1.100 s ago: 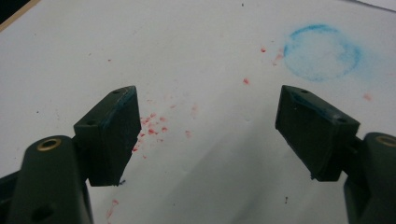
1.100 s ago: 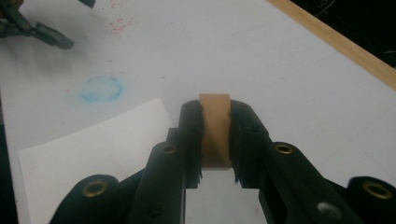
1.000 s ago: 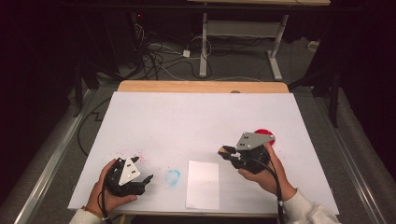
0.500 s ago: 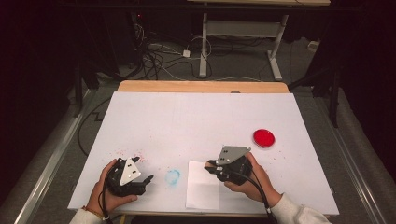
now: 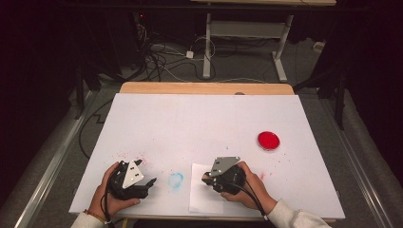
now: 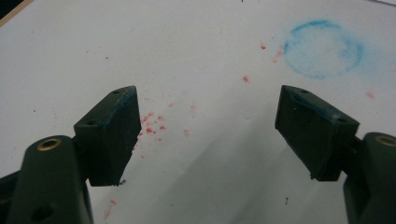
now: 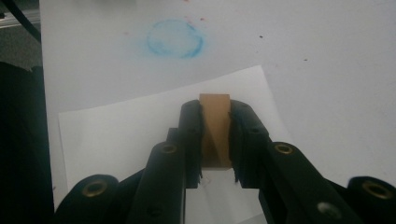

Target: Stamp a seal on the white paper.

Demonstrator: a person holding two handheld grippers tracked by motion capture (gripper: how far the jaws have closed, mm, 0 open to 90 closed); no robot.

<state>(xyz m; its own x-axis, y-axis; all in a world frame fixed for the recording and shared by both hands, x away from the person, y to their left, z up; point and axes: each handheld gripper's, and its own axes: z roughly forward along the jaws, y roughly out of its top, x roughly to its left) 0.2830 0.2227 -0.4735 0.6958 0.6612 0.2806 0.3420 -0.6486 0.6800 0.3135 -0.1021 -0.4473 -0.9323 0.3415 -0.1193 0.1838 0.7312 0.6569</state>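
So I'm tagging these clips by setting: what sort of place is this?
Probably a lab or workshop recording station: a white-covered table, loose cables on the floor behind it, dark curtains around, and another desk frame beyond.

A: Which items are obscured?
B: The tan wooden block is largely covered by the right gripper fingers; the white paper sheet runs off the frame's bottom edge.
A: Others?
B: The small red round disc is too small to identify.

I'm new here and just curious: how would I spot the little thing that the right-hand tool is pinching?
Start at the big white table cover and go to its near edge, where a loose sheet of paper lies. Above it, the right gripper clamps a small wooden block. Its plain tan colour sets it apart from the red dish and the blue ring stain.
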